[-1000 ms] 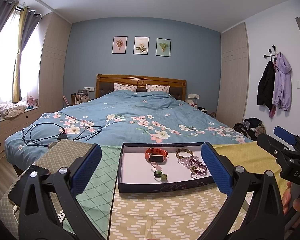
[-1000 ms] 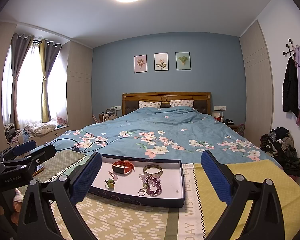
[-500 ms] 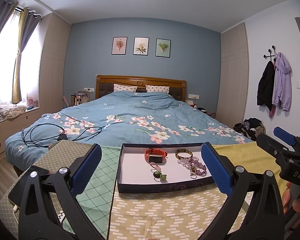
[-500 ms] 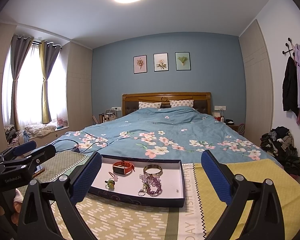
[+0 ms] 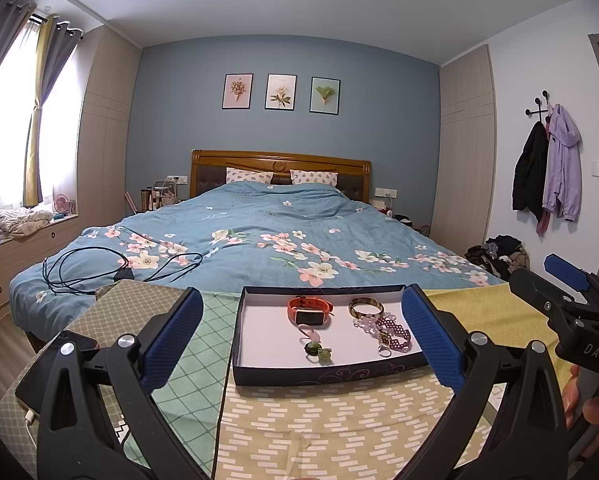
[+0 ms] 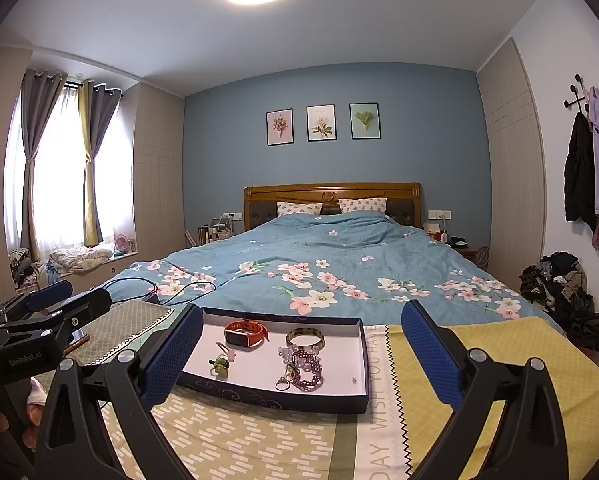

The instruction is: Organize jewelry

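jewelry all lies inside the tray on the patterned cloth: watch, bangle, bead bracelet, green charm. your left gripper and right gripper both hang spread wide, holding nothing. whether sorting is ahead or finished, you can't tell here. if you pick, come down over one piece, clear of the tangled beads.

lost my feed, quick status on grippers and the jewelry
Left gripper open, empty; right gripper same. Watch, bangle, beads all in tray. Nothing blocking the tray.
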### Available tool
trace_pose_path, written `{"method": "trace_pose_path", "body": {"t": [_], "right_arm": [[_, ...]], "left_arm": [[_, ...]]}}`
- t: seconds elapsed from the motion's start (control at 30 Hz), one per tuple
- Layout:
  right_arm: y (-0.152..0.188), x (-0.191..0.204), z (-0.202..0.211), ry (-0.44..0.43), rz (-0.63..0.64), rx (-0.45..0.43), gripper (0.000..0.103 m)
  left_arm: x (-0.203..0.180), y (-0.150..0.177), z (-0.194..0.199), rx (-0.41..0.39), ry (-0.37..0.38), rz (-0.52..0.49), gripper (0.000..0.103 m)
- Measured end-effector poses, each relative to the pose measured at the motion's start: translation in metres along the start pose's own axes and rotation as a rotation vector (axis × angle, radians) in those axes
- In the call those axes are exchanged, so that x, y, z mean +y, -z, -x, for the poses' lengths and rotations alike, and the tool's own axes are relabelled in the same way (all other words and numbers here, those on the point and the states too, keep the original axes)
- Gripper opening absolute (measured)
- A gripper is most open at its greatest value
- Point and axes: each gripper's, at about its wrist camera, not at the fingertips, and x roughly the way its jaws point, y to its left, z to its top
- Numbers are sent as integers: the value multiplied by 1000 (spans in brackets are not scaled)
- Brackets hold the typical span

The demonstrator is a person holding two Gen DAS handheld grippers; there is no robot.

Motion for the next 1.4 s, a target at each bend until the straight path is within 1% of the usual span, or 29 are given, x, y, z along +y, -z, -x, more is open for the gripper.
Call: {"method": "trace_pose_path", "body": {"t": [1.4], "right_arm": [[-1, -2, 0, -4, -3, 10, 96]], "left_arm": [[-3, 0, 1, -1, -1, -1, 98]]}}
